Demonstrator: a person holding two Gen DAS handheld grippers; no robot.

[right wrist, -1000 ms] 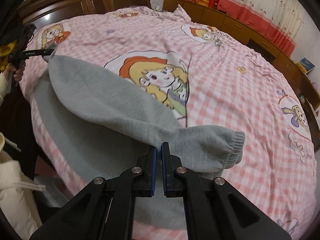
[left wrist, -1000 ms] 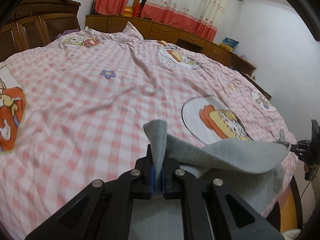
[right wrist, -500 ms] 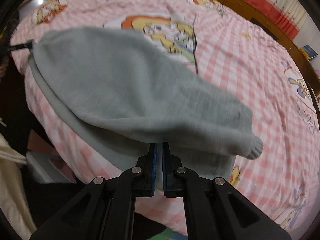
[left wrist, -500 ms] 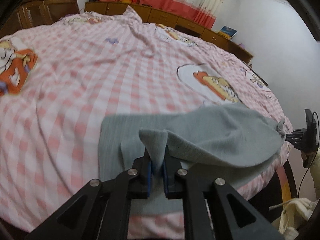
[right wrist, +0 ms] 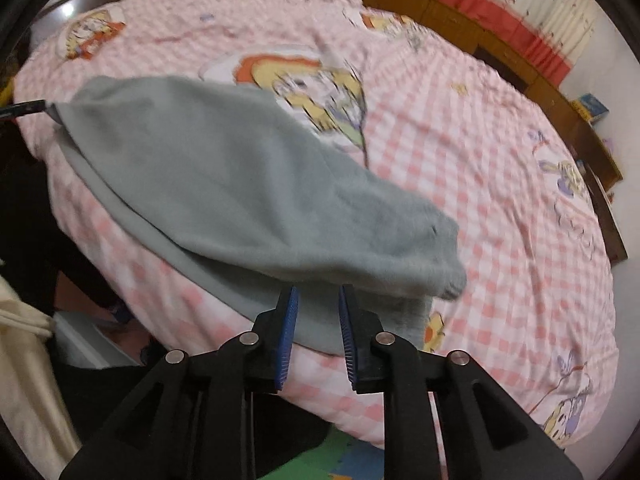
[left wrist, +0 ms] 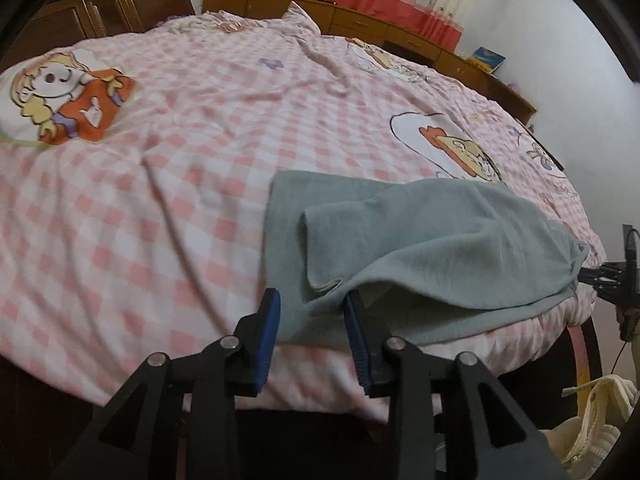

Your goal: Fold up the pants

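The grey pants (left wrist: 432,248) lie folded lengthwise along the near edge of the bed, one leg on top of the other. They also show in the right wrist view (right wrist: 224,184), with the ribbed cuff at the right end. My left gripper (left wrist: 312,304) is open, its jaws on either side of the pants' near corner, which lies loose between them. My right gripper (right wrist: 318,300) is open just in front of the cuff end, holding nothing. Its fingers show far right in the left wrist view (left wrist: 604,276).
The bed carries a pink checked cover (left wrist: 168,184) with cartoon prints. A dark wooden headboard (left wrist: 104,12) and low wooden cabinets (left wrist: 380,24) under red and white curtains stand behind. A cream garment (right wrist: 24,360) hangs beside the bed. Green floor mat (right wrist: 352,456) lies below.
Both grippers have opened and let go of the pants. The top leg has dropped onto the lower one on the bed. Both grippers have drawn back toward the bed's edge.
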